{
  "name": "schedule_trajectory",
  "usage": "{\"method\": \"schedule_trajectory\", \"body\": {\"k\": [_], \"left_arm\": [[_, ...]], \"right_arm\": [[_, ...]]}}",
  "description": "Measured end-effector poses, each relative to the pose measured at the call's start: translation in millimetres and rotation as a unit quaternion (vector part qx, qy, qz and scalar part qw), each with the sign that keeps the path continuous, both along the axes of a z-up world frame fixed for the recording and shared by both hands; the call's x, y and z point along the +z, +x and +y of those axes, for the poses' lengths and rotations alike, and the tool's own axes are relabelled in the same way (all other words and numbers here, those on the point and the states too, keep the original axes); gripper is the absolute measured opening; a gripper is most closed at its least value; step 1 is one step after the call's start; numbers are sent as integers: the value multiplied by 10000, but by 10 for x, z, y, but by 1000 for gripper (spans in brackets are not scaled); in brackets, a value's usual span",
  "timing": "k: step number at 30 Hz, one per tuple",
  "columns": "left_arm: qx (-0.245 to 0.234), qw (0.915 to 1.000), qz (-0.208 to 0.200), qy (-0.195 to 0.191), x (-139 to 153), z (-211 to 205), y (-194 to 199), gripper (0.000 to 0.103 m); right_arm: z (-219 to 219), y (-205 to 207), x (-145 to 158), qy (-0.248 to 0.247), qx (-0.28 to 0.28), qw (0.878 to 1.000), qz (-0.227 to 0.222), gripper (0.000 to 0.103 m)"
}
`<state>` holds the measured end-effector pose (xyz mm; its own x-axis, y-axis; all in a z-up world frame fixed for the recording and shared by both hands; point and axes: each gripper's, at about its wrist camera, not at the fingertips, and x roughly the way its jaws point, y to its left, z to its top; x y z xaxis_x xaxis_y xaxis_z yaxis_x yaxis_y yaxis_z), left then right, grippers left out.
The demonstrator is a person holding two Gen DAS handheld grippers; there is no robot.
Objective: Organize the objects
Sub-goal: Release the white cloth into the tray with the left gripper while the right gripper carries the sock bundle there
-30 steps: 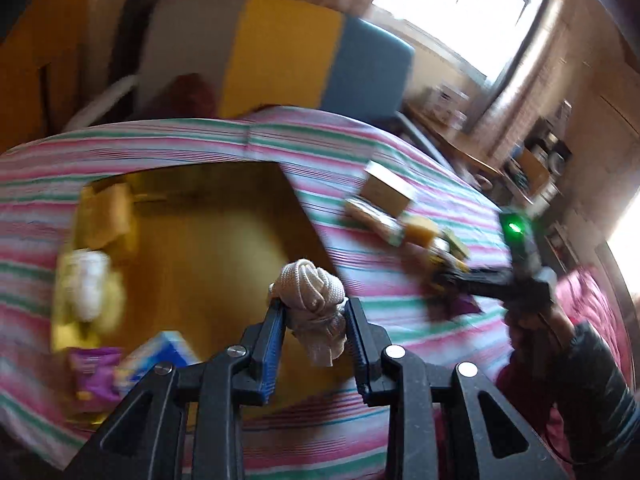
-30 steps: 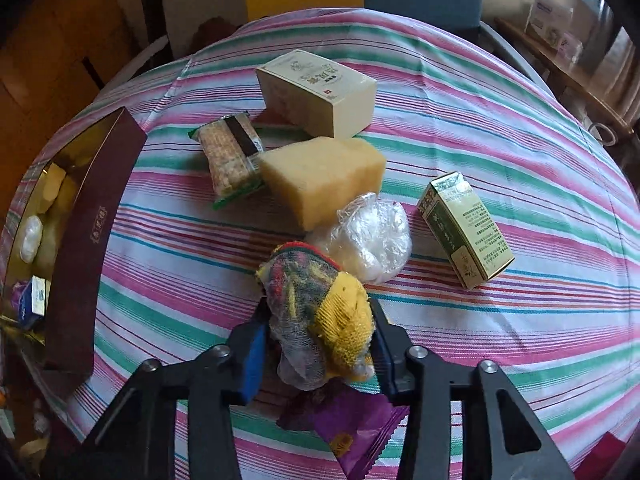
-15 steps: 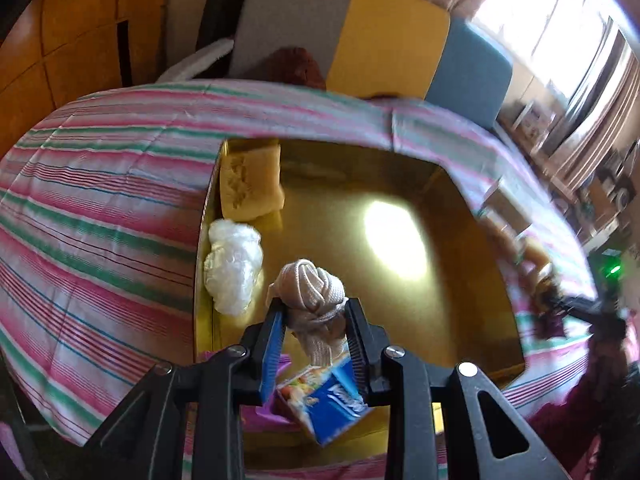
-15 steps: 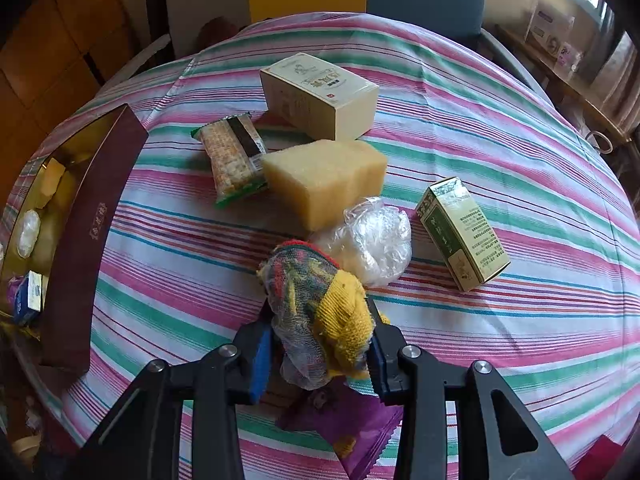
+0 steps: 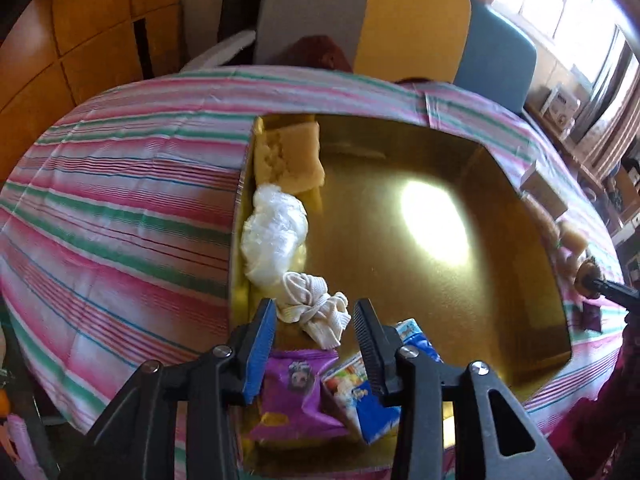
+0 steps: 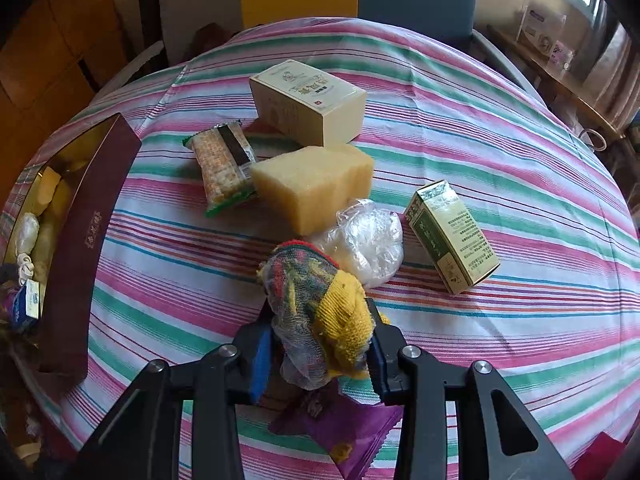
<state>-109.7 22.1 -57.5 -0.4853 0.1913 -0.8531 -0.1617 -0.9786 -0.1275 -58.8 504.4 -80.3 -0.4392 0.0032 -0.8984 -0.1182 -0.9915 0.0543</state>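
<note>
My left gripper [image 5: 315, 305] hovers over the near left part of the gold-lined box [image 5: 400, 300]. Its jaws are opening, and the cream knotted cloth [image 5: 304, 292] lies loose on the box floor between the fingertips, with no pad pressing on it. In the right wrist view my right gripper [image 6: 319, 320] is shut on a yellow and multicoloured knitted cloth bundle [image 6: 316, 296], held just above the striped tablecloth [image 6: 500, 140].
The box also holds a yellow sponge [image 5: 288, 156], a white plastic ball [image 5: 272, 236], a purple packet [image 5: 298, 392] and a blue carton [image 5: 372, 396]. On the cloth lie a beige box [image 6: 308, 100], cracker packet [image 6: 222, 164], sponge [image 6: 312, 184], plastic ball [image 6: 368, 240], green box [image 6: 452, 236] and purple packet [image 6: 340, 428].
My left gripper swung over the box and sank, then spread its jaws; the cream cloth dropped out of the grip onto the box floor. The right gripper kept still with its bundle.
</note>
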Motion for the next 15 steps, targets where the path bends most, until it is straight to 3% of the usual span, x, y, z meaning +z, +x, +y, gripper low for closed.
{"method": "schedule_trajectory", "body": {"k": [4, 9, 12, 15], "left_arm": [[243, 9992, 235, 193, 147, -135, 186, 41], [405, 9977, 532, 102, 290, -260, 418, 41], [420, 9973, 605, 31, 325, -303, 506, 41], [418, 9970, 655, 61, 336, -330, 568, 41]], "right_arm": [[54, 63, 128, -202, -128, 9992, 315, 40], [87, 179, 333, -415, -417, 9962, 648, 40], [-137, 237, 499, -485, -295, 9950, 825, 40], [-580, 191, 669, -535, 163, 9937, 974, 40]]}}
